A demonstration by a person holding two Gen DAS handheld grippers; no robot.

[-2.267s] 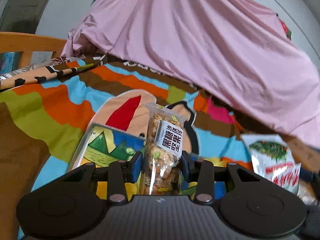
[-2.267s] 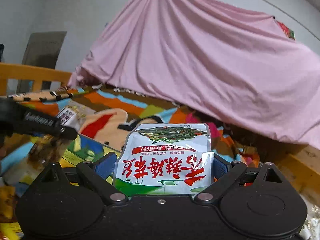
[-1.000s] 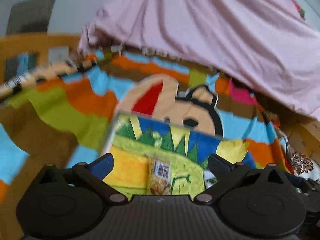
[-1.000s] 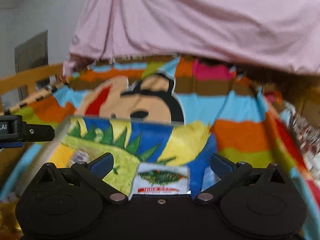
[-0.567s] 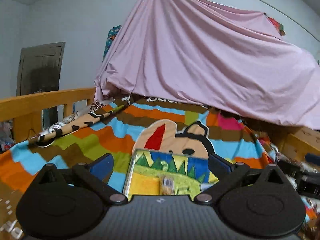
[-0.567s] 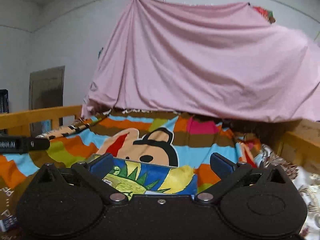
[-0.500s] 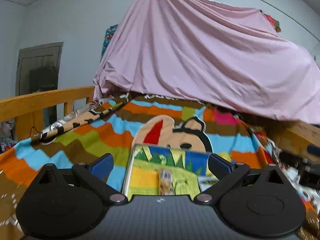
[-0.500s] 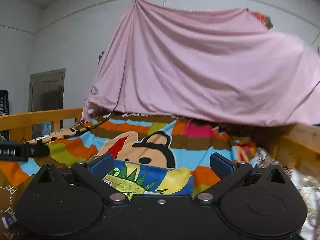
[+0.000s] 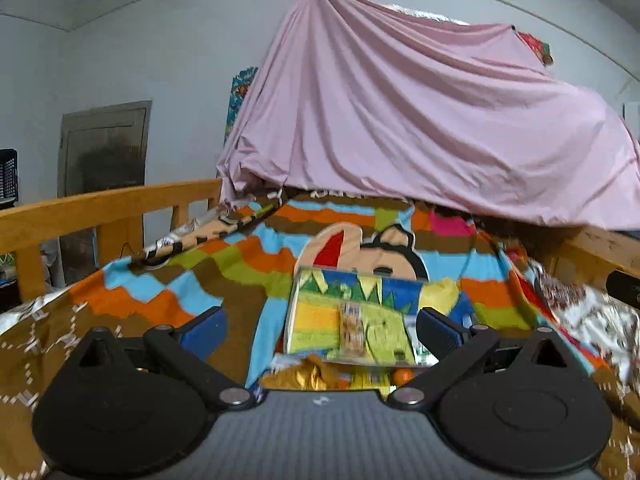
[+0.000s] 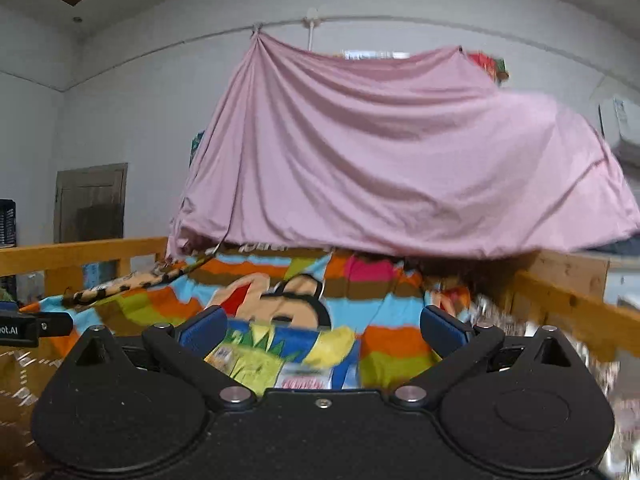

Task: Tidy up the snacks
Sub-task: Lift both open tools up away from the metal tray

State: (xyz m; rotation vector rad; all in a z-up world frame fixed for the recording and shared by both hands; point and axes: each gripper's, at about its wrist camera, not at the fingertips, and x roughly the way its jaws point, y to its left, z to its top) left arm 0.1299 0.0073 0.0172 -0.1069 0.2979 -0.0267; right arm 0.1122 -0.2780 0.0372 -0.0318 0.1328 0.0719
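Note:
A clear tray (image 9: 308,320) with a colourful picture bottom lies on the striped bedspread. A nut snack packet (image 9: 351,330) lies in it, and a white-and-red snack bag (image 10: 306,378) shows at the tray's right side in the right wrist view. My left gripper (image 9: 320,330) is open and empty, raised back from the tray. My right gripper (image 10: 322,330) is also open and empty, above the tray's (image 10: 248,360) near edge. Loose gold and orange wrappers (image 9: 304,376) lie just in front of the tray.
A pink sheet (image 9: 420,128) hangs over the far end of the bed. Wooden rails run along the left (image 9: 92,208) and right (image 10: 568,304). A patterned white cloth (image 9: 600,320) lies at the right. The left gripper's body (image 10: 24,328) pokes in at the right view's left edge.
Both grippers let go of their snack packets into the tray, opened, and pulled up and back. The tray now looks smaller and lower in both views.

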